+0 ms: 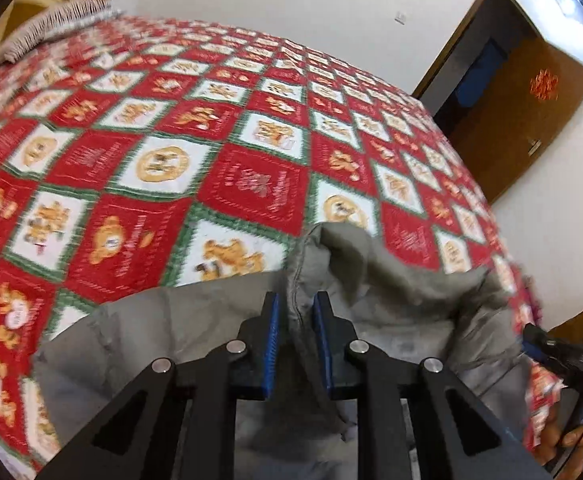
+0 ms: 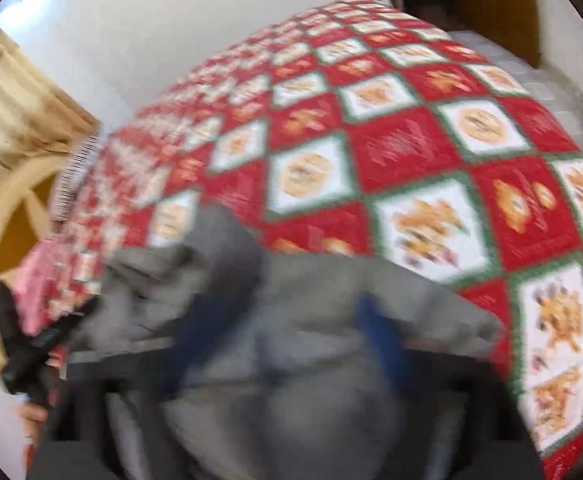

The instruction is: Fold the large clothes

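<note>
Between the left tongs (image 1: 296,300) runs a raised seam of the grey padded garment (image 1: 391,280), and the blue pads sit close on either side of it, pinching that ridge of cloth. Ahead of both tongs stretches the bed's red and white checked blanket (image 1: 211,128); the garment lies bunched at its near edge, directly under and just ahead of the tongs. The right tongs (image 2: 287,320) are smeared by motion; their blue fingers look spread with grey cloth between them, but I cannot tell whether they grip. No neat fold shows, so I judge the task barely begun: spreading and folding remain. The garment's long axis seems to run from one pair of tongs across to the other, though its crumpled state hides which end is the collar.
</note>
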### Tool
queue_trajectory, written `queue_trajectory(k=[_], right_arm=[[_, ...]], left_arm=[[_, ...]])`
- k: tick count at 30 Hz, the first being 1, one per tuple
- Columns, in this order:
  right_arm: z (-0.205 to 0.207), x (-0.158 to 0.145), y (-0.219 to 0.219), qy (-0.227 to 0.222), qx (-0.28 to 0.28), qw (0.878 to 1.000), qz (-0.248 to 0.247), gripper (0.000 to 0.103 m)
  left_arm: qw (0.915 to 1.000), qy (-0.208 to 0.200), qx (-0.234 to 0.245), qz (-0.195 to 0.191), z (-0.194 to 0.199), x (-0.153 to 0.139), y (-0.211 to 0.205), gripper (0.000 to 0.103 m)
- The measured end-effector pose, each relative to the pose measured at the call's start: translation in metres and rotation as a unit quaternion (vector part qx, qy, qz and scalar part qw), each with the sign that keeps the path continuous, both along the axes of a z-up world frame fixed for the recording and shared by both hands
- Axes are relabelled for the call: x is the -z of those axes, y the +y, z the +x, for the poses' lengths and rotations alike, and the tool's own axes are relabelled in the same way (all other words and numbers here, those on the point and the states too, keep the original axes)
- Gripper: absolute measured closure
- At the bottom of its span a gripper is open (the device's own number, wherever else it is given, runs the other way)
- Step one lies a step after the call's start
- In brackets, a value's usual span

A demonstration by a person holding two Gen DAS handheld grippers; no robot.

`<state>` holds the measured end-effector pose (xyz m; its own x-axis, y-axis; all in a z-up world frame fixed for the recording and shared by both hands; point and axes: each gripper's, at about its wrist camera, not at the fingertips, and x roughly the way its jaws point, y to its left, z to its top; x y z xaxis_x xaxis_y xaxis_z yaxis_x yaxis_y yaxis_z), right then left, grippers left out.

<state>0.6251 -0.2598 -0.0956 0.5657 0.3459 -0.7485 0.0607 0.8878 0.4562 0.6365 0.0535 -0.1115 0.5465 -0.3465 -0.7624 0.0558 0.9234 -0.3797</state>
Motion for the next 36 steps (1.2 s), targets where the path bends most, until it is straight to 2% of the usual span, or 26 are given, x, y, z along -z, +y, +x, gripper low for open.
queue_trajectory(k=[1,2,3,5,6,7,8,9,10,11,12,13,15,18,20,22,24,27,29,30,31,33,35,36], right_arm=[[0.007,-0.007,0.008,-0.011,-0.005,1.000,-0.007,0.000],[0.015,-0.013,0.016,-0.014,-0.008,1.000,-0.024,0.000],[0.021,-0.014,0.023,-0.015,-0.015,0.999,-0.032,0.000],[0.041,-0.003,0.044,0.016,-0.043,0.998,-0.052,0.003],[0.046,0.005,0.053,0.035,-0.053,0.996,-0.067,0.015],[0.051,0.014,0.062,0.053,-0.065,0.993,-0.086,0.037],[0.053,0.022,0.071,0.070,-0.078,0.988,-0.113,0.053],[0.050,0.027,0.075,0.077,-0.086,0.985,-0.129,0.085],[0.043,0.028,0.076,0.071,-0.093,0.983,-0.143,0.086],[0.032,0.024,0.075,0.049,-0.097,0.981,-0.159,0.087],[0.021,0.020,0.071,0.032,-0.101,0.978,-0.177,0.088],[0.009,0.016,0.068,0.013,-0.102,0.975,-0.196,0.088],[-0.009,0.015,0.050,0.002,-0.094,0.976,-0.198,0.089],[-0.016,0.036,0.018,0.016,-0.063,0.986,-0.152,0.089],[-0.019,0.052,0.007,0.005,-0.052,0.992,-0.114,0.090],[-0.022,0.061,0.002,-0.035,-0.041,0.995,-0.085,0.090],[-0.022,0.061,0.007,-0.048,-0.039,0.994,-0.088,0.087],[-0.024,0.052,0.017,-0.043,-0.065,0.989,-0.123,0.074],[-0.035,0.038,0.017,-0.037,-0.070,0.987,-0.143,0.057],[-0.046,0.028,0.015,-0.049,-0.060,0.985,-0.153,0.042],[-0.059,0.016,0.012,-0.072,-0.043,0.983,-0.162,0.034],[-0.078,-0.013,0.007,-0.123,-0.007,0.975,-0.185,0.034],[-0.075,-0.035,0.009,-0.144,-0.002,0.975,-0.169,0.045],[-0.066,-0.045,0.012,-0.142,-0.003,0.979,-0.145,0.055]], left_arm=[[1.0000,0.008,0.000,-0.002,0.003,0.001,-0.003,0.066],[0.9998,0.020,-0.004,0.002,0.009,0.004,-0.006,0.042],[0.9996,0.026,-0.006,0.002,0.012,0.006,-0.009,0.031],[0.9995,0.030,-0.003,-0.006,0.017,0.009,-0.014,0.031],[0.9993,0.037,0.002,-0.009,0.021,0.012,-0.018,0.031],[0.9991,0.040,0.006,-0.009,0.023,0.013,-0.022,0.031],[0.9991,0.040,0.010,-0.003,0.025,0.014,-0.027,0.031],[0.9993,0.036,0.013,0.002,0.024,0.014,-0.029,0.032],[0.9995,0.018,0.022,0.009,0.020,0.011,-0.033,0.040],[0.9993,-0.002,0.034,0.014,0.015,0.007,-0.036,0.075],[0.9980,-0.024,0.054,0.025,0.008,0.002,-0.038,0.098],[0.9974,-0.033,0.059,0.025,0.004,-0.001,-0.037,0.098],[0.9965,-0.060,0.058,0.012,-0.010,-0.009,-0.028,0.099],[0.9952,-0.087,0.045,0.009,-0.026,-0.011,-0.013,0.099],[0.9964,-0.078,0.024,0.022,-0.032,0.002,-0.007,0.099],[0.9978,-0.053,0.002,0.039,-0.032,0.025,-0.004,0.099],[0.9991,-0.032,-0.013,0.025,-0.031,0.050,0.002,0.099],[0.9986,-0.034,-0.032,0.023,-0.030,0.052,0.003,0.099],[0.9984,-0.037,-0.032,0.027,-0.030,0.052,0.003,0.099],[0.9984,-0.038,-0.033,0.025,-0.030,0.052,0.004,0.099],[0.9984,-0.040,-0.033,0.022,-0.031,0.052,0.005,0.099],[0.9979,-0.046,-0.034,0.032,-0.034,0.051,0.004,0.098],[0.9970,-0.051,-0.033,0.048,-0.037,0.049,-0.001,0.098],[0.9965,-0.053,-0.033,0.056,-0.037,0.049,-0.003,0.098]])
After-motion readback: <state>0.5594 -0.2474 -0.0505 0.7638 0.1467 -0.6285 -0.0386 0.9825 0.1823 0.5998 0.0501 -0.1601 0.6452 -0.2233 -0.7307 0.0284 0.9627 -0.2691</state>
